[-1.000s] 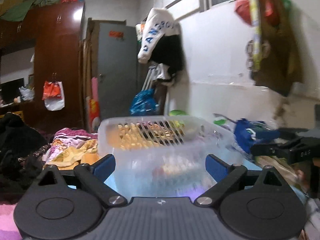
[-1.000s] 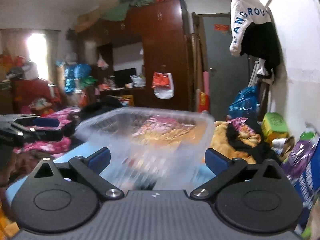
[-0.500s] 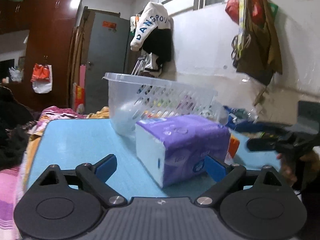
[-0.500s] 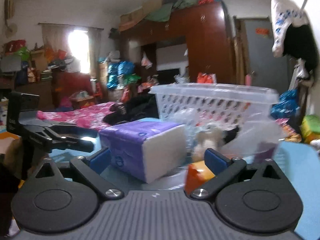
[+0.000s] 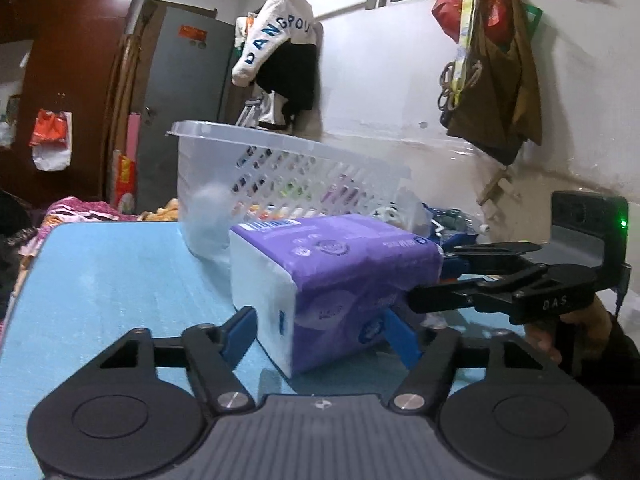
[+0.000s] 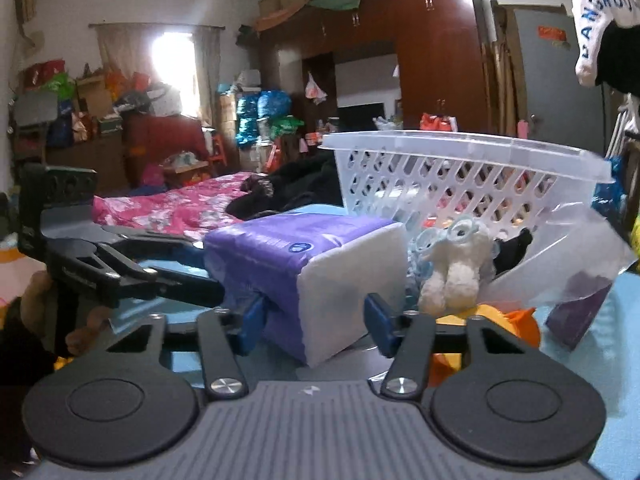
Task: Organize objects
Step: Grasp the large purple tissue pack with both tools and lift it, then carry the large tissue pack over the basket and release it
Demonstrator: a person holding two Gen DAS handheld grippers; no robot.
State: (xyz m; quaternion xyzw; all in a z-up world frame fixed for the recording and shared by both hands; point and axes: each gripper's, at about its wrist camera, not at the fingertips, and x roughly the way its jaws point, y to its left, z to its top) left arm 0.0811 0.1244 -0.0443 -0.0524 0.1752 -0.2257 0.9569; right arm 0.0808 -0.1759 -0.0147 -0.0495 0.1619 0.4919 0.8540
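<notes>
Left gripper (image 5: 320, 330): jaws apart, straddling the near end of the purple tissue pack (image 5: 332, 276), pads just beside its sides, not clamped. Right gripper (image 6: 314, 320): likewise spread around the pack's white end. Tissue pack: lying on the blue counter (image 5: 108, 276), just in front of the tipped white plastic basket (image 5: 280, 176). Beside the pack, toward the basket: small white plush toy (image 6: 452, 268), orange item (image 6: 504, 320), clear plastic bag (image 6: 576, 252). Best closed squarely on the soft pack's flanks, gently enough to avoid crushing, then lifted clear of the plush toy before moving basketward.
</notes>
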